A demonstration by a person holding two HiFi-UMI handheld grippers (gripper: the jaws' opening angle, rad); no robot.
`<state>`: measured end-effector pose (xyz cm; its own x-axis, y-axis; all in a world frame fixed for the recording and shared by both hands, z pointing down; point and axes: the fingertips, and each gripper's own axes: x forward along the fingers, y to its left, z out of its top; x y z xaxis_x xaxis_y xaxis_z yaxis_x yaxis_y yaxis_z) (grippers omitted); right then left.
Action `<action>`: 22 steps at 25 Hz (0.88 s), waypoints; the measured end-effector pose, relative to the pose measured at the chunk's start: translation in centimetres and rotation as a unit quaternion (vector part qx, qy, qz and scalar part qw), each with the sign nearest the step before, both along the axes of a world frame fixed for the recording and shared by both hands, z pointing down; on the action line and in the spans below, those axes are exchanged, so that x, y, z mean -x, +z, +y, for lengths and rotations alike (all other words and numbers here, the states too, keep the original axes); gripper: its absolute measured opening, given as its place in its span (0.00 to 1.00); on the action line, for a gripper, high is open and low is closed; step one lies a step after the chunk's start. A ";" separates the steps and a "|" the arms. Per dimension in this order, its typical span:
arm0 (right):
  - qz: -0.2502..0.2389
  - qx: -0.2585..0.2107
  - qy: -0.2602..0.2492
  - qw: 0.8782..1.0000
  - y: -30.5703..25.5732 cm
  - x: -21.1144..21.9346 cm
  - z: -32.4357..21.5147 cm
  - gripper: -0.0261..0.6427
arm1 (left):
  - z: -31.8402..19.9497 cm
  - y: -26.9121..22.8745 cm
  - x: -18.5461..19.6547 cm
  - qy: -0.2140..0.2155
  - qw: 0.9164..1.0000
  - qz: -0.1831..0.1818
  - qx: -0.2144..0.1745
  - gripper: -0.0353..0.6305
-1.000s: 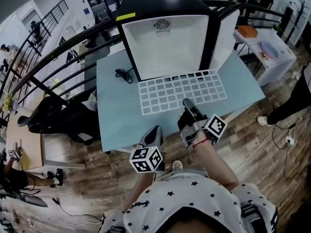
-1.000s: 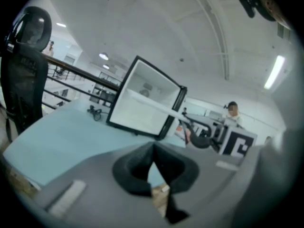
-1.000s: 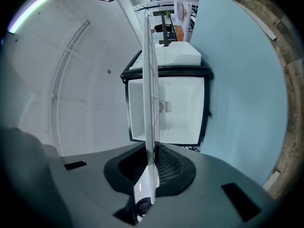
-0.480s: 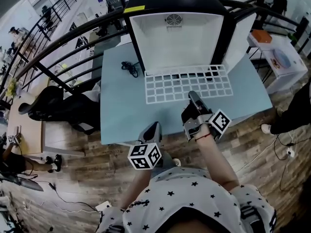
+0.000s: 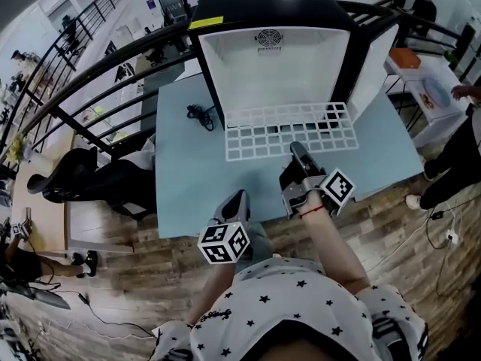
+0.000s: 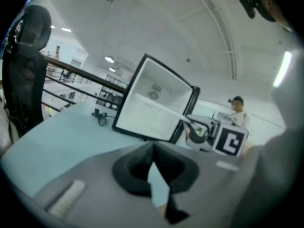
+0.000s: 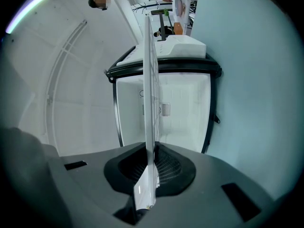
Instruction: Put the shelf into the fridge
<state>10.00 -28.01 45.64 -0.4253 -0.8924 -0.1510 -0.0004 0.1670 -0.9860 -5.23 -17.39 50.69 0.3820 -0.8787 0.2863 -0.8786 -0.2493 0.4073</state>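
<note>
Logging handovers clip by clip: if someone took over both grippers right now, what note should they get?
Left gripper: jaws shut, nothing between them, over the near part of the light blue table.
Right gripper: jaws shut on the near edge of the white grid shelf.
The black mini fridge with white interior stands on the table with its door open. The shelf's far edge is at its mouth.
Done: shelf gripped and lined up with the opening.
Left: slide the shelf fully inside, let go, pull the gripper back.
</note>
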 end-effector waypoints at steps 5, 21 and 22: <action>0.004 0.007 0.012 1.000 0.2 0.3 -1.9 0.10 | -2.3 -0.2 0.7 0.003 1.000 0.004 0.000 0.06; 0.004 0.023 0.030 0.999 1.1 2.2 -6.5 0.10 | -6.2 1.2 3.2 -0.005 1.000 0.006 0.019 0.06; 0.003 0.024 0.032 0.999 1.2 2.2 -6.8 0.10 | -6.3 1.3 3.3 -0.005 1.000 0.006 0.022 0.06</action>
<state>7.77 -34.80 46.80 -0.3686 -0.9237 -0.1046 -0.0147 0.1184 -0.9929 -8.54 -23.68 51.99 0.3768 -0.8693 0.3199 -0.8758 -0.2219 0.4287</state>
